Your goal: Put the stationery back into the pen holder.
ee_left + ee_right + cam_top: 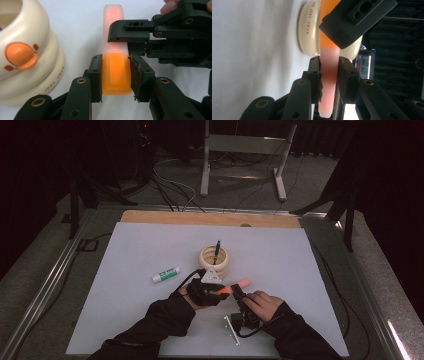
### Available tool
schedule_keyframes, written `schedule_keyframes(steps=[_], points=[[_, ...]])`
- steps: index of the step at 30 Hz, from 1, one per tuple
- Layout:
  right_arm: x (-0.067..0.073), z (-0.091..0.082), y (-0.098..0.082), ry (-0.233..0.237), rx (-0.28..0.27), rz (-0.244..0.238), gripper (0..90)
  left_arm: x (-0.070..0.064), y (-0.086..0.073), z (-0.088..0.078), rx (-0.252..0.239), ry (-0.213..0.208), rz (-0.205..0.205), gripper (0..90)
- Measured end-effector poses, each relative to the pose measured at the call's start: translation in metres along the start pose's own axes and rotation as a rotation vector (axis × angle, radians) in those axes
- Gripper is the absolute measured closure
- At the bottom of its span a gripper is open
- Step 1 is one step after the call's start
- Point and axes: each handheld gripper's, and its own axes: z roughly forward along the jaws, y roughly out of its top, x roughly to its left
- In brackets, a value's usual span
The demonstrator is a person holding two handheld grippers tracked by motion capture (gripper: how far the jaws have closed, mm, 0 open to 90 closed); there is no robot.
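A white work surface (150,270) was laid over a wooden board (210,218), a strip of which was left exposed along the far edge. The board was bordered by metal rails (47,290) on the left and right. Grey carpeted floor (250,185) was seen beyond the table. A light metal frame stand (242,150) was set on that floor behind the table, and dark cables (170,185) were trailed across the carpet beside it. Black stand legs (345,205) were noted at the far right and far left. The surroundings were left dark, black hangings being seen at the sides; the table alone was well lit. A lit screen (363,65) was observed in the dark background in the right gripper view.
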Motion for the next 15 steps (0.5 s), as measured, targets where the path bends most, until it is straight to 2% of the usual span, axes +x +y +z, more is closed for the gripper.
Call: schedule_keyframes(steps=[1,2,3,5,6,7,9,12,15], points=[[0.0,0.0,0.0,-0.01,0.003,-0.006,74.6,0.001,0.0,-0.001,-0.016,-0.007,-0.006,65.7],[0.0,0.0,-0.001,-0.023,0.0,-0.008,75.1,0.002,-0.001,-0.001,-0.026,-0.013,0.004,65.5],[-0.001,-0.001,-0.003,-0.011,-0.004,0.014,75.5,0.003,-0.002,-0.002,-0.049,-0.013,0.015,65.1],[-0.004,-0.001,-0.004,-0.008,0.004,0.028,75.6,0.002,-0.003,-0.004,-0.079,-0.013,0.024,63.7],[-0.005,0.0,-0.006,0.001,0.003,0.054,75.6,0.002,-0.004,-0.005,-0.093,-0.004,0.028,60.6],[-0.006,0.0,-0.007,0.003,0.014,0.064,75.7,0.003,-0.004,-0.006,-0.105,-0.002,0.023,57.3],[-0.008,0.001,-0.011,0.021,0.028,0.121,75.7,0.005,-0.006,-0.01,-0.138,-0.005,0.01,56.9],[-0.014,0.003,-0.017,0.028,0.046,0.155,75.7,0.008,-0.008,-0.015,-0.167,0.006,-0.015,52.6],[-0.018,0.003,-0.022,0.031,0.064,0.195,75.7,0.009,-0.011,-0.019,-0.186,0.019,-0.014,49.5]])
